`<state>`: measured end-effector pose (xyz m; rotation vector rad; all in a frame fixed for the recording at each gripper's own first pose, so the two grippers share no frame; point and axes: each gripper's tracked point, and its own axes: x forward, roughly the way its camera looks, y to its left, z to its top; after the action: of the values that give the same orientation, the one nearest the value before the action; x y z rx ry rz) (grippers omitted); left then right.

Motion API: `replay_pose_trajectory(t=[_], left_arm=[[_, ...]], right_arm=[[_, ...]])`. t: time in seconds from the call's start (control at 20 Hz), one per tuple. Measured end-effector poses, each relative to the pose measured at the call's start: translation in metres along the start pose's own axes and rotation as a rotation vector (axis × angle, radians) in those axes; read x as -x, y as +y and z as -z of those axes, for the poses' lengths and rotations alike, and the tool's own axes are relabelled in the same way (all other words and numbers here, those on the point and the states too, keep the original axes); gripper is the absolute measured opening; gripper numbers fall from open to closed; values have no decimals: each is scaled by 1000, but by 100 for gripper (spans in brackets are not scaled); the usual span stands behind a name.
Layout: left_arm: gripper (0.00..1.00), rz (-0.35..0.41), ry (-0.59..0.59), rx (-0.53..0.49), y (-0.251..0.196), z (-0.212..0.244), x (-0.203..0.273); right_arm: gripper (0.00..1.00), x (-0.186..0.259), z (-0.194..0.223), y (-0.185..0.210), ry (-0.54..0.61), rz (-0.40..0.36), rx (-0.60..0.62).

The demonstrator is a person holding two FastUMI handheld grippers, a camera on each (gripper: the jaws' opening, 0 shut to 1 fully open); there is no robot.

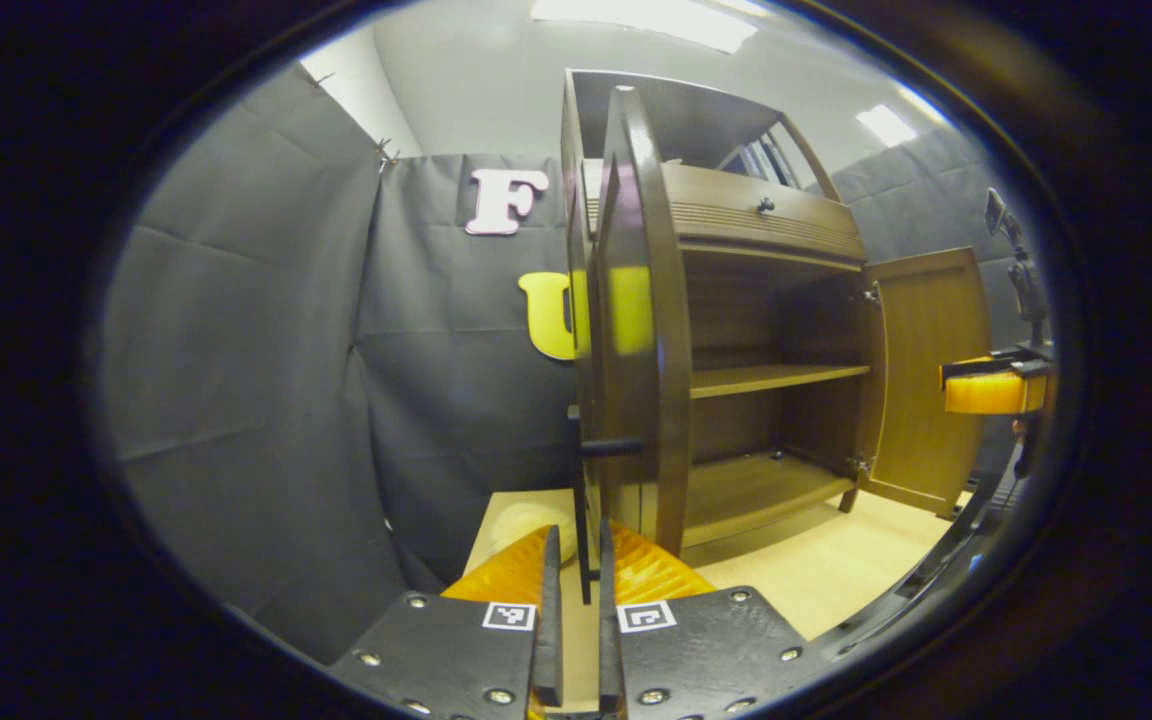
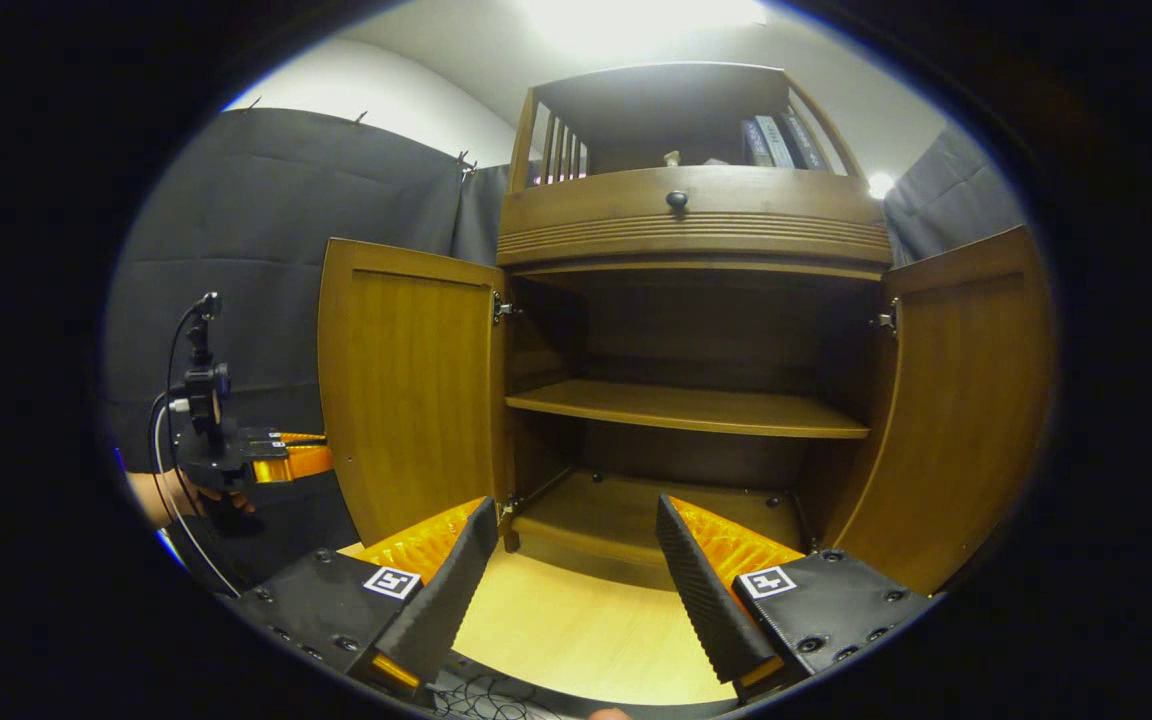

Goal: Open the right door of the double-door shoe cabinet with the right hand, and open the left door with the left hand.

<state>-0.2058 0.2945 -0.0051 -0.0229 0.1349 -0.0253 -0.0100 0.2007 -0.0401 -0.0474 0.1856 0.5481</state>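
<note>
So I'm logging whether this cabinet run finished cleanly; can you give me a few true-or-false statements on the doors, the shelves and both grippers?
1. Both doors stand open. True: the left door and the right door are swung out from the shoe cabinet.
2. Shoes sit on the middle shelf. False: it is bare.
3. The right gripper is open. True: its fingers stand wide apart, on nothing.
4. The left gripper is wide open. False: its fingers are nearly together around the dark handle on the left door's edge.
5. The drawer above the doors is pulled out. False: the drawer sits closed.
</note>
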Motion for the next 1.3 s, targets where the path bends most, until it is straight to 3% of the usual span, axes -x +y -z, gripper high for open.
replay_pose_trajectory(t=[0.2, 0.3, 0.4, 0.65, 0.9, 0.95, 1.15, 1.3], left_arm=[[15, -101, -59, 23, -9, -26, 36], [24, -144, -89, 23, -21, -44, 51], [25, -179, -102, 18, -34, -60, 63], [30, -234, -135, 15, -68, -83, 90], [72, -246, -147, 6, -88, -93, 107], [74, -256, -149, -1, -89, -94, 110], [95, -287, -144, 5, -90, -90, 117], [95, -307, -143, -10, -89, -92, 121]], right_arm=[[100, 31, -6, -27, -27, 23, 7], [100, 51, -10, -47, -45, 64, 28], [96, 70, -10, -65, -45, 99, 38], [99, 119, -8, -112, -61, 219, 61], [96, 151, -5, -144, -73, 299, 24], [96, 155, -5, -148, -74, 309, 16], [97, 169, -4, -165, -80, 357, 0], [97, 175, -3, -170, -85, 378, -4]])
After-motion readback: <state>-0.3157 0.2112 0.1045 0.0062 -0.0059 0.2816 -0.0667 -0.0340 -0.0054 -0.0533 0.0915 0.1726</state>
